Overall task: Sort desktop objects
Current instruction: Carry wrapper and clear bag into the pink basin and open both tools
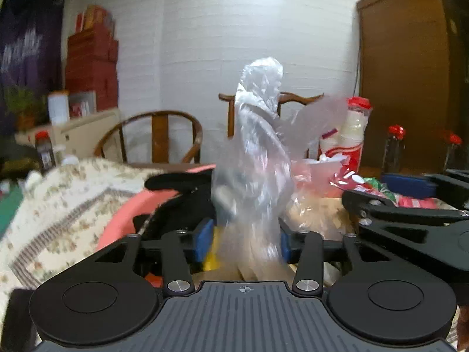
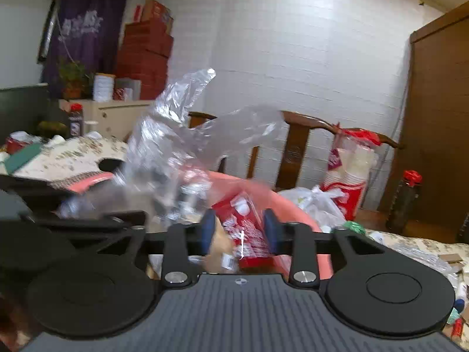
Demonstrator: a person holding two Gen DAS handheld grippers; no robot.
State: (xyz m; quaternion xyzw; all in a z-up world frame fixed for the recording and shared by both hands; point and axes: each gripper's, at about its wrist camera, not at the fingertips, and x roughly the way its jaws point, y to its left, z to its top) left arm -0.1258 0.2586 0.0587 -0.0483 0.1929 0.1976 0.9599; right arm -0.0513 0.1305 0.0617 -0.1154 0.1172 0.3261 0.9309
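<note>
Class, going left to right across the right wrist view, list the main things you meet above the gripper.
Potted plant → white canister → clear plastic bag → wooden chair → sleeve of paper cups → dark bottle with red cap.

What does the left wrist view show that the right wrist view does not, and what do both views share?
Only the left wrist view shows the round-backed wooden chair and the right gripper's blue pad. Only the right wrist view shows the red snack packet in the pink basin. Both share the clear plastic bag, the sleeve of paper cups and the stacked red boxes.
</note>
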